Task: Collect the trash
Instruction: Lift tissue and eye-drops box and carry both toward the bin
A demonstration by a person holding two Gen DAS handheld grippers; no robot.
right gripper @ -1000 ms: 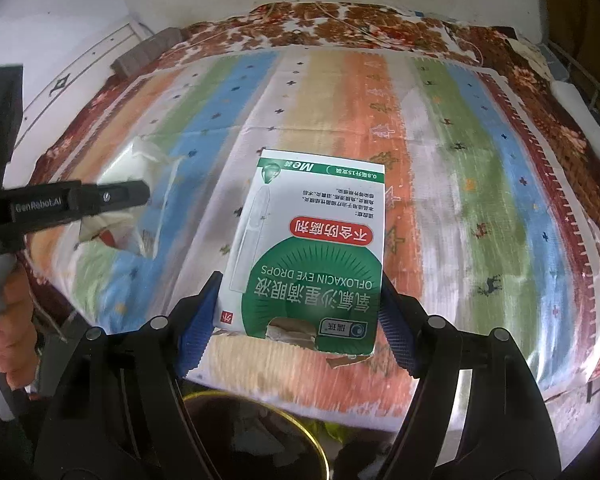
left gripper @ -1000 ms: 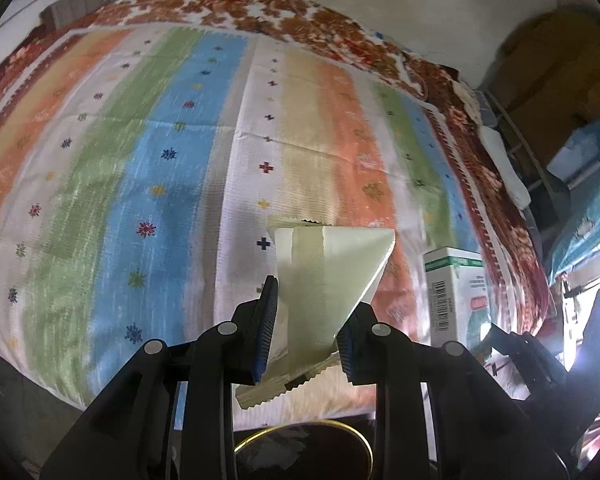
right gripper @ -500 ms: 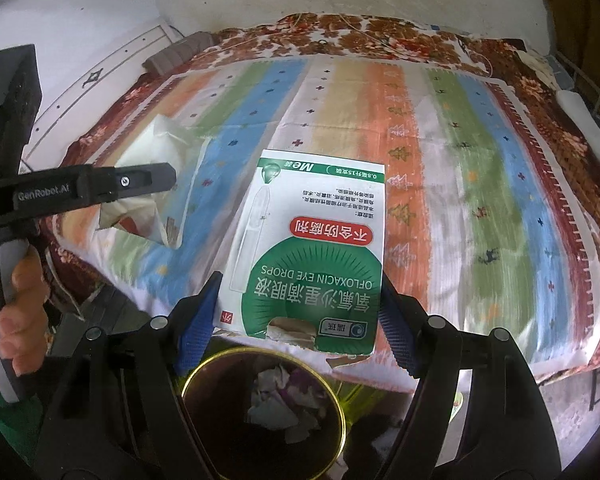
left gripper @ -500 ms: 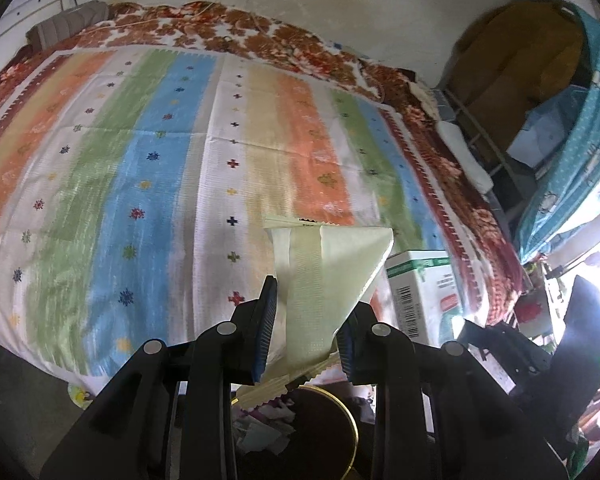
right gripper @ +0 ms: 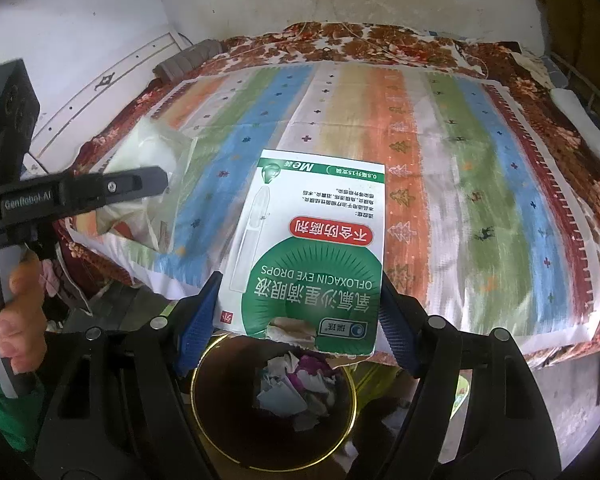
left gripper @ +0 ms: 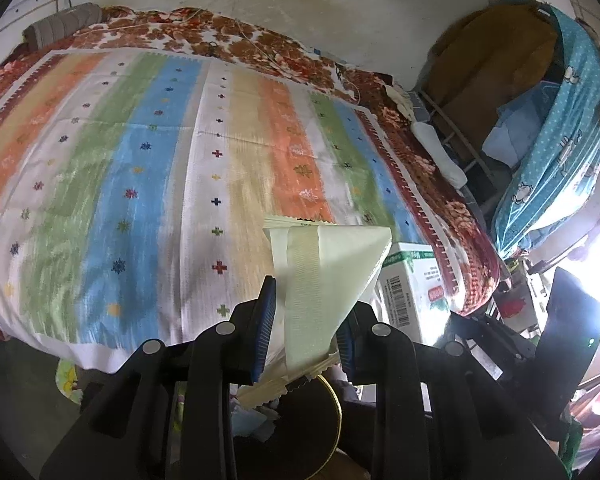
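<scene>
A striped bedspread [right gripper: 440,184] fills the background. Below the bed's edge sits a gold-rimmed bin [right gripper: 274,408]. The right gripper [right gripper: 300,320] clamps an eye-drops box [right gripper: 312,248] above it; the left gripper [left gripper: 306,328] pinches a pale wrapper [left gripper: 324,272].

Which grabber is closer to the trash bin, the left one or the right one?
Right, I think, though it is close. The right gripper holds the green box directly above the bin. The left gripper, gripping a pale wrapper, has the bin just below too, slightly off-center.
</scene>
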